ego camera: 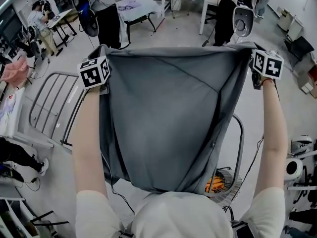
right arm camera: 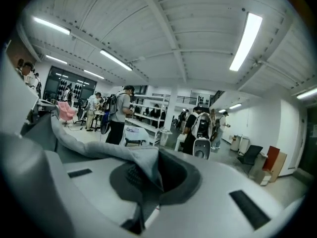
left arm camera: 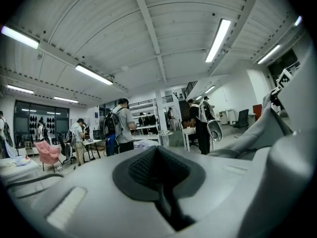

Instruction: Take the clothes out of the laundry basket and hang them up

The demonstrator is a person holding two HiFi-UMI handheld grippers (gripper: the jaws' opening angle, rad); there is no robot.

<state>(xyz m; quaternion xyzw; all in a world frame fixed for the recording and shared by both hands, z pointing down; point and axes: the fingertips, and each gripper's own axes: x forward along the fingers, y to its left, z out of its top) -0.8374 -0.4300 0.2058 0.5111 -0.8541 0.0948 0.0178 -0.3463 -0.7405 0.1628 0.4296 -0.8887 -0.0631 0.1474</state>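
A large grey garment (ego camera: 168,118) is held up and spread wide between my two grippers. My left gripper (ego camera: 101,58) is shut on its upper left corner, and my right gripper (ego camera: 253,58) is shut on its upper right corner. The cloth hangs down toward the wire laundry basket (ego camera: 233,182), where something orange (ego camera: 216,184) lies. In the right gripper view a fold of the grey garment (right arm camera: 99,150) runs into the closed jaws of the right gripper (right arm camera: 148,182). In the left gripper view the left gripper (left arm camera: 161,182) has its jaws together, and the grey garment (left arm camera: 262,130) stretches off to the right.
A metal drying rack (ego camera: 54,105) stands at my left. Several people (ego camera: 106,14) and tables (ego camera: 138,6) fill the room beyond the garment. A white machine (ego camera: 243,16) stands at the far right. Cables lie on the floor near the basket.
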